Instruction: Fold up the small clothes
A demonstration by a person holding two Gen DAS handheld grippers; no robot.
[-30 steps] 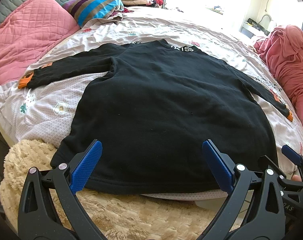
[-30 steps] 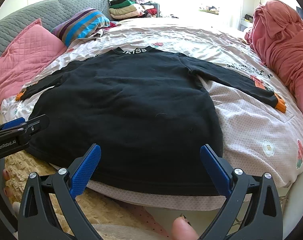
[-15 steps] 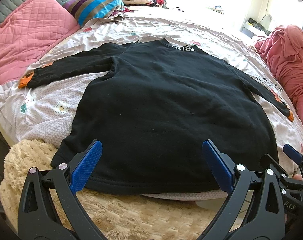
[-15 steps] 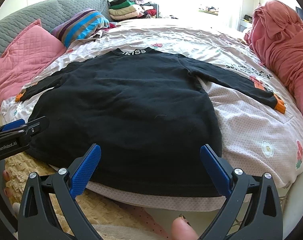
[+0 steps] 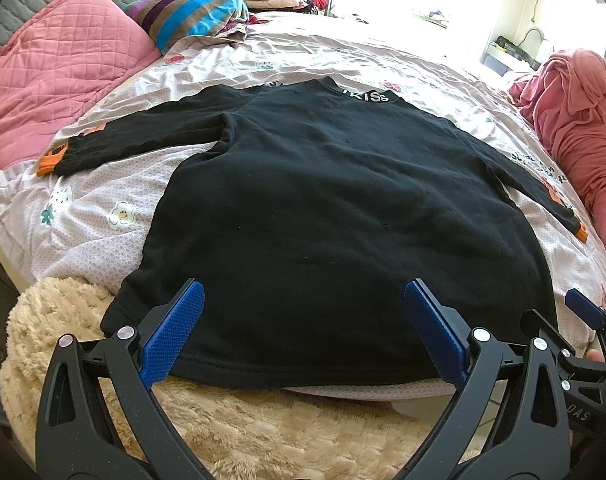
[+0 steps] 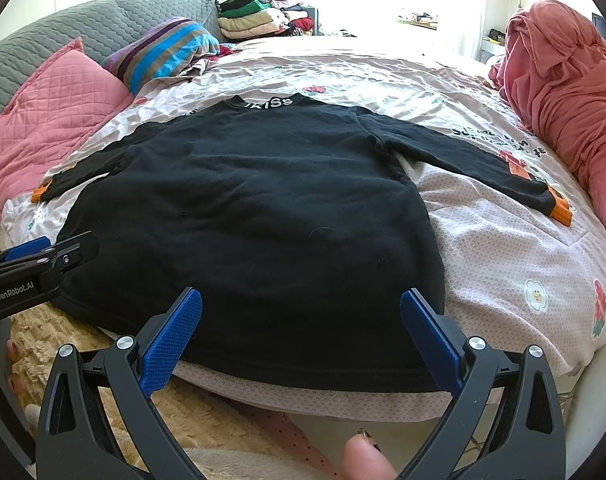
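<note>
black sweater (image 5: 335, 216), pink pillow (image 5: 51, 80), red blanket (image 6: 563, 92)

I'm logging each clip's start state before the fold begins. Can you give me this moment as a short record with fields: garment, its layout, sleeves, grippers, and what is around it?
garment: black sweatshirt, white lettering on the collar
layout: spread flat on the floral bedsheet, hem toward the cameras, unfolded
sleeves: both stretched outward, orange cuffs at the ends
left gripper: open, over the hem, holding nothing
right gripper: open, over the hem, holding nothing
surroundings: pink pillow, striped pillow, stack of folded clothes, pink blanket, cream fluffy blanket at the near edge
</note>
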